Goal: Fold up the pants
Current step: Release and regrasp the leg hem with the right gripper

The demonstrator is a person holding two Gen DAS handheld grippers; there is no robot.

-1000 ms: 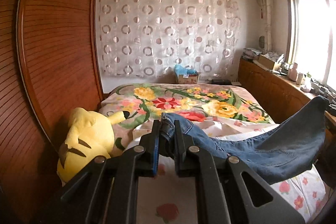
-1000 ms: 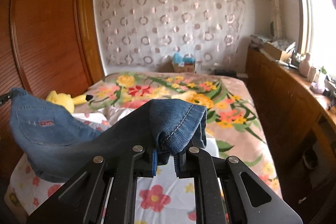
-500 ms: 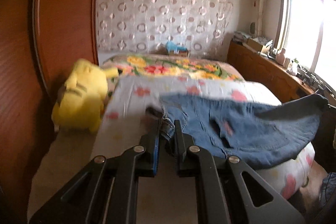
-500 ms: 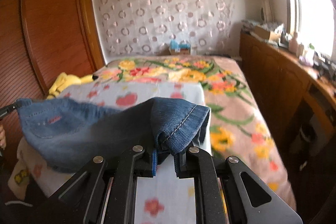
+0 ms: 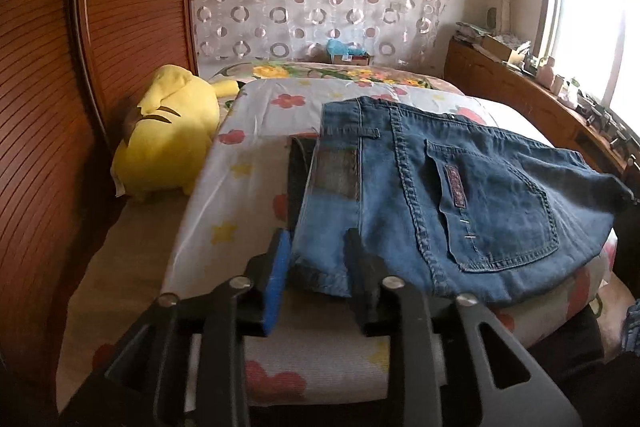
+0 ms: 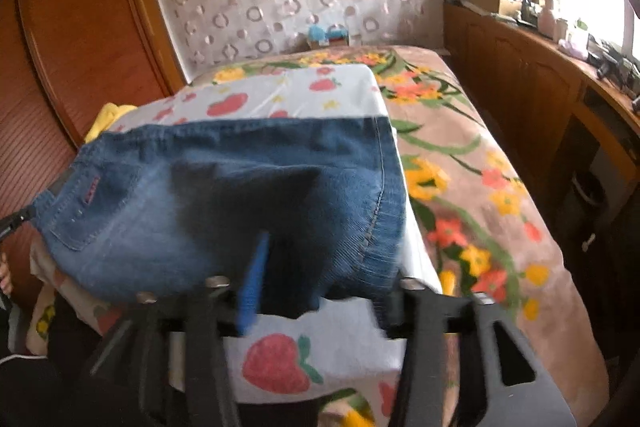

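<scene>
The jeans [image 5: 440, 195] lie folded on a white strawberry-print sheet [image 5: 256, 131] spread over the bed [image 6: 472, 179], back pocket facing up. The left tongs [image 5: 316, 267] have just been spreading; a folded corner of the denim sits between the blue pad and the black one, no longer pinched. The right tongs [image 6: 320, 291] have just been spreading too and stand wide, the hem end of the jeans [image 6: 248, 199] loose between them. A yellow plush toy [image 5: 168, 139] rests beside the sheet, against the wooden wardrobe [image 5: 48, 107].
</scene>
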